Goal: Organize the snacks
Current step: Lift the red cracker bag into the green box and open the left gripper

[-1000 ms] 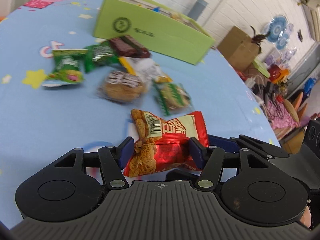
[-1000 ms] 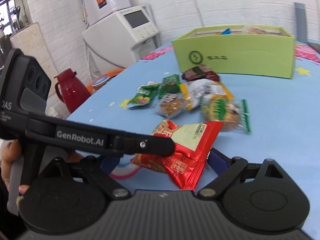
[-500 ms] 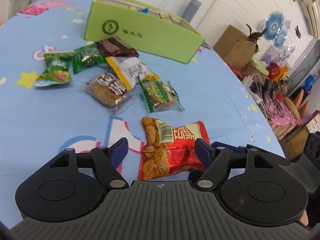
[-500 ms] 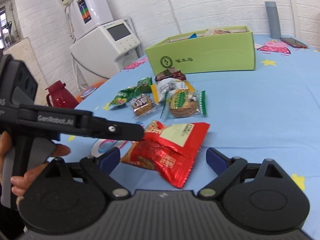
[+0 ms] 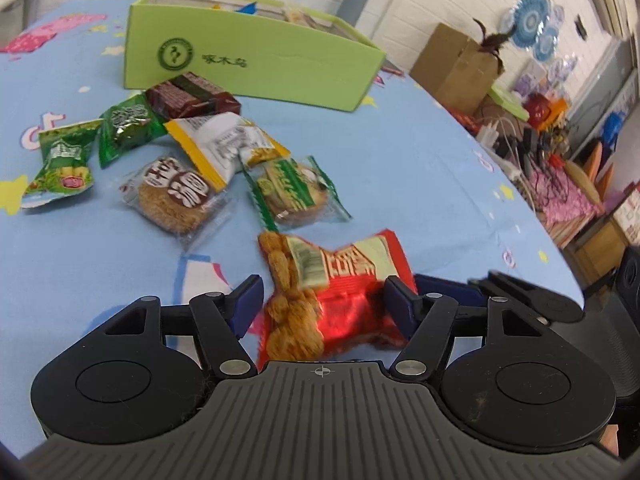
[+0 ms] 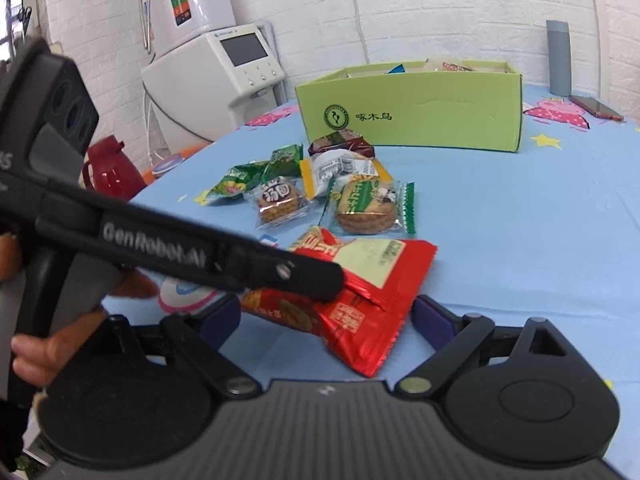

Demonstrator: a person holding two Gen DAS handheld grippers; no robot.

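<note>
A red snack packet [image 5: 336,296] lies on the blue tablecloth between the fingers of my open left gripper [image 5: 320,300]; the pads stand apart from it on both sides. In the right wrist view the same red packet [image 6: 360,280] lies between the wide-open fingers of my right gripper [image 6: 326,316], with the left gripper's finger [image 6: 248,260] across its near corner. Further back lie several wrapped snacks: a green-wrapped biscuit [image 5: 292,192], a clear-wrapped round biscuit [image 5: 176,196], a white and yellow packet [image 5: 228,144]. Behind them stands the green box [image 5: 256,64], which holds some snacks.
Two green packets [image 5: 64,160] and a brown bar [image 5: 188,96] lie left of the pile. A grey cylinder [image 6: 558,58] and a phone [image 6: 596,108] sit behind the box. A red jug [image 6: 112,172] and white appliances stand off the table's left edge, clutter off its right edge.
My left gripper opened about a second ago and the red packet now lies loose between its fingers. Both grippers have shifted a little closer toward the snack pile and box.
</note>
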